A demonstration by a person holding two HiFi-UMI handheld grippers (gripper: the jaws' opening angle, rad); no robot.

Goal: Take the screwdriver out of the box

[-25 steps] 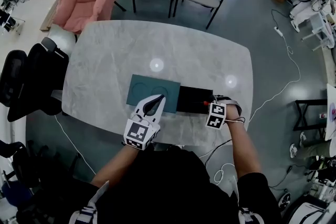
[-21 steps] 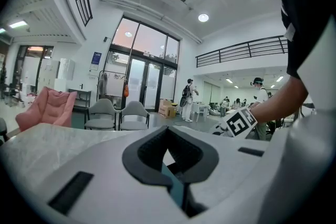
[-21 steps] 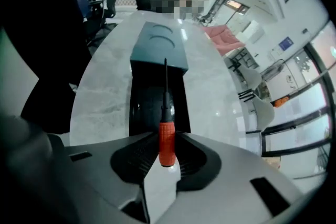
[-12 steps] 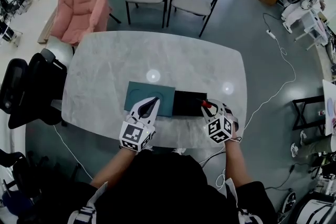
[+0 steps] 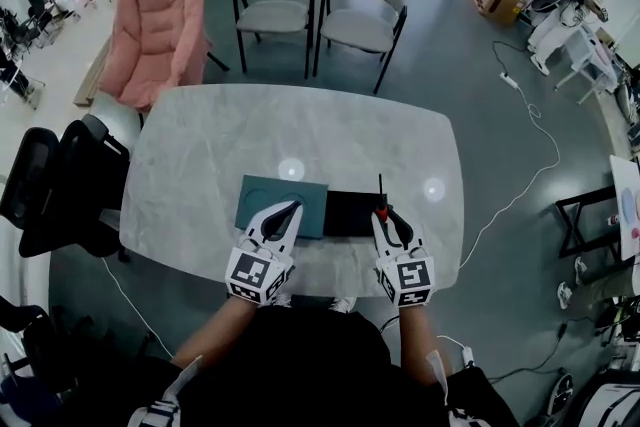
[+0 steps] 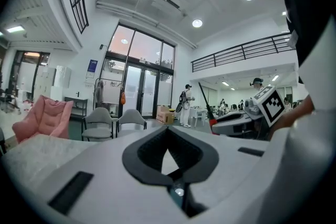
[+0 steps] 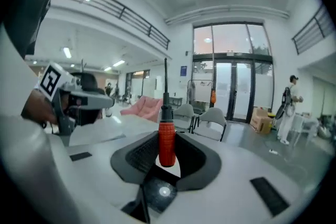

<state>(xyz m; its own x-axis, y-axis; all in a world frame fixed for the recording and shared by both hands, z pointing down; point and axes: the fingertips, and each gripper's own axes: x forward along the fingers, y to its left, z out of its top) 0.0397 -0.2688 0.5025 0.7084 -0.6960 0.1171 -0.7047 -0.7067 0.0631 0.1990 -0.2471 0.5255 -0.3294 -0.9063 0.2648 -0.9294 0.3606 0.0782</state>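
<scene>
My right gripper is shut on the red handle of the screwdriver, held in the air over the right end of the open black box. The dark shaft points away from me. In the right gripper view the screwdriver stands upright between the pads, shaft upward. My left gripper hovers over the teal lid beside the box, its tips together with nothing between them. From the left gripper view, the left gripper points across the table, and the right gripper shows at the right.
The grey marble table carries only the lid and box near my edge. Two grey chairs and a pink armchair stand beyond its far side. A black office chair is at the left. A white cable runs over the floor at the right.
My right gripper has lifted out of the box's right end with the screwdriver and rolled, so the shaft now points away from me. The left gripper has risen a little.
</scene>
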